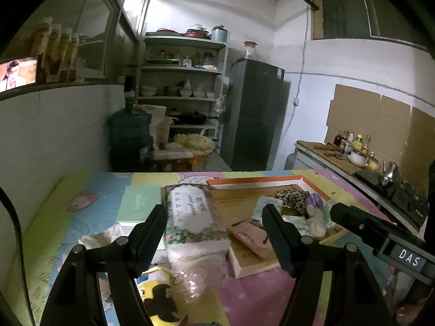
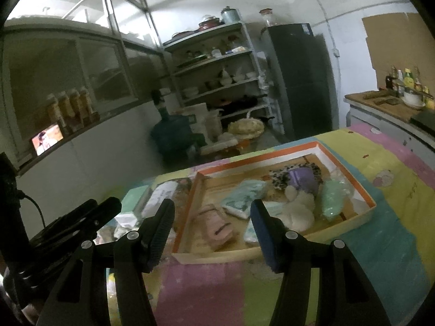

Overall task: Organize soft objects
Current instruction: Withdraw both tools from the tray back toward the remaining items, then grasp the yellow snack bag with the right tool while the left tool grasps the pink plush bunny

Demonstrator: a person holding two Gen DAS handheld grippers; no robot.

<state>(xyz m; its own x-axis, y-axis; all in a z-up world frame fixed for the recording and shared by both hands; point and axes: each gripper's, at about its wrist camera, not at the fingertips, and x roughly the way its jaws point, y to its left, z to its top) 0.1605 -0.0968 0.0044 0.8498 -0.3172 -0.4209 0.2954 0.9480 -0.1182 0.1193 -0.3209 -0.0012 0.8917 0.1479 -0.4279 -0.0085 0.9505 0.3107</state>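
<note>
A shallow tray with an orange rim (image 2: 350, 174) lies on the patchwork table cover. In it are a pink pouch (image 2: 217, 225), a teal cloth (image 2: 242, 198), a white plush toy (image 2: 299, 212), a purple item (image 2: 301, 179) on leopard-print fabric (image 2: 282, 175), and a mint bag (image 2: 331, 195). My right gripper (image 2: 212, 212) hovers open before the tray's near edge, holding nothing. My left gripper (image 1: 214, 217) is open above a floral box (image 1: 190, 214) and a plastic-wrapped pink bundle (image 1: 195, 260), left of the tray (image 1: 258, 183). Nothing sits between its fingers.
A yellow cartoon-print item (image 1: 160, 293) and a white packet (image 1: 119, 231) lie near the left gripper. A counter with bottles and a bowl (image 1: 356, 154) runs along the right. Shelves (image 1: 182, 81), a fridge (image 1: 258, 114) and a water jug (image 1: 130, 133) stand beyond the table.
</note>
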